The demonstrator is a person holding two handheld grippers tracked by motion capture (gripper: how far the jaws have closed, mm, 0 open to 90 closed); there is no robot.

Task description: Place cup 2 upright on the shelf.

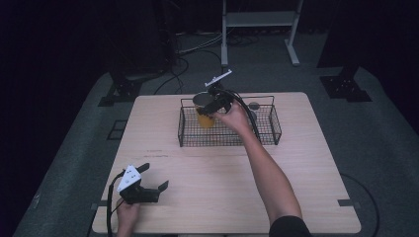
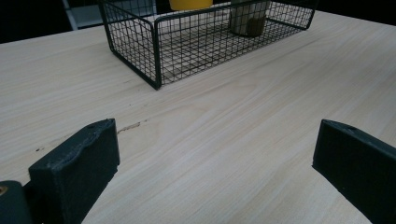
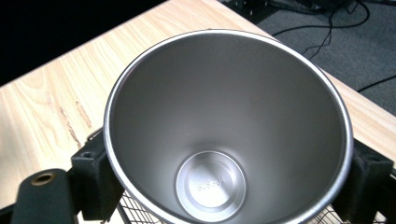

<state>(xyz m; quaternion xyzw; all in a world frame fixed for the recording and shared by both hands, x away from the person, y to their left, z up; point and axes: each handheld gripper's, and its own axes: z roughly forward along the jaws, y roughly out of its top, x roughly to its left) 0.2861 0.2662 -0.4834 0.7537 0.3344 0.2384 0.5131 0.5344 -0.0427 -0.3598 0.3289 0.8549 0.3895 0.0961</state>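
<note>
Wooden table (image 1: 222, 197): pale, light-grained top, bare in front of the person.
Left gripper (image 1: 157, 183): held low near the table's front left corner; its own view looks along the tabletop towards the basket.
Left jaws: spread wide, only bare wood between them.
Left hand (image 1: 127, 213): grips the gripper body from behind, at the table's front edge.
Wire basket (image 1: 185, 129): black mesh, rectangular, standing on the far middle of the table; in the left gripper view its near corner (image 2: 158, 74) faces the camera.
Yellow cup (image 1: 205, 120): in the basket's left part, with the right gripper just above it; its base shows in the left gripper view (image 2: 190, 4).
Steel cup (image 3: 224, 135): shiny metal, flaring to a wide rim, open mouth facing the right gripper's camera, stamped base visible inside; from the high view it shows above the yellow cup (image 1: 201, 99). Whether it touches the yellow cup cannot be told.
Right gripper (image 1: 211, 107): over the basket's left part.
Right jaws: clamped on the steel cup, one black pad on each side of its wall.
Small cup (image 2: 248, 18): pale, farther right in the basket.
</note>
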